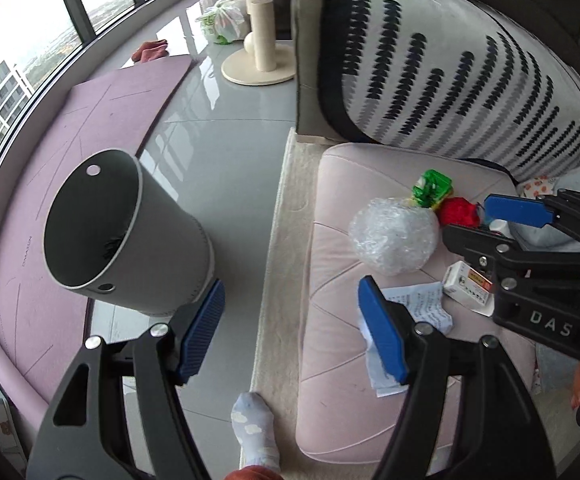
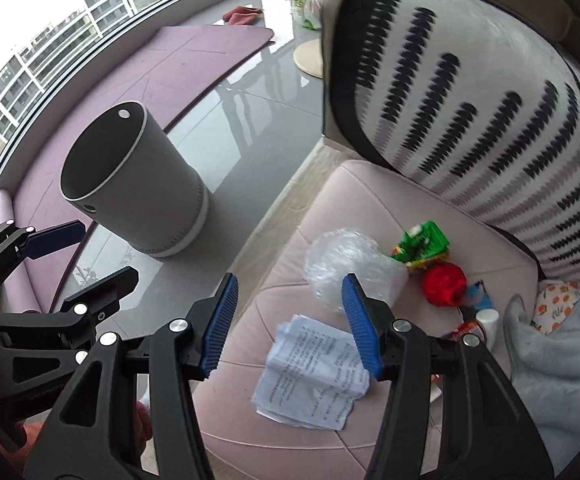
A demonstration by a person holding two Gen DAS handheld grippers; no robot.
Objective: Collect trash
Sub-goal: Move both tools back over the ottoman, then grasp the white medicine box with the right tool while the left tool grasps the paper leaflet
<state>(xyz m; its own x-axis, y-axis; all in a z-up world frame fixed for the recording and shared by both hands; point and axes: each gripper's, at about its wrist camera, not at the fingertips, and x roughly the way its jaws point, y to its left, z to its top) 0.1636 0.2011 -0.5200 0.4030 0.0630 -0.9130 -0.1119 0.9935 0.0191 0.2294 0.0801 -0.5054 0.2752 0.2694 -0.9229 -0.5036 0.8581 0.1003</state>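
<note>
Trash lies on a pink cushion (image 1: 330, 380): a bubble-wrap ball (image 1: 394, 236), a green wrapper (image 1: 432, 188), a red crumpled piece (image 1: 460, 210), a printed paper (image 1: 422, 308) and a small white box (image 1: 468, 286). A grey bin (image 1: 129, 232) stands upright on the floor to the left, with something dark inside. My left gripper (image 1: 294, 332) is open and empty over the gap between bin and cushion. My right gripper (image 2: 292, 326) is open and empty above the paper (image 2: 310, 372), near the bubble wrap (image 2: 346, 264). The bin (image 2: 137, 176) is far left there.
A striped pillow (image 1: 450, 80) leans behind the cushion. A purple mat (image 1: 109, 120) lies along the window. A cat-tree base (image 1: 257, 64) and a tied plastic bag (image 1: 225, 20) stand further back. A socked foot (image 1: 253, 428) is on the floor. A blue blanket (image 2: 562, 360) lies right.
</note>
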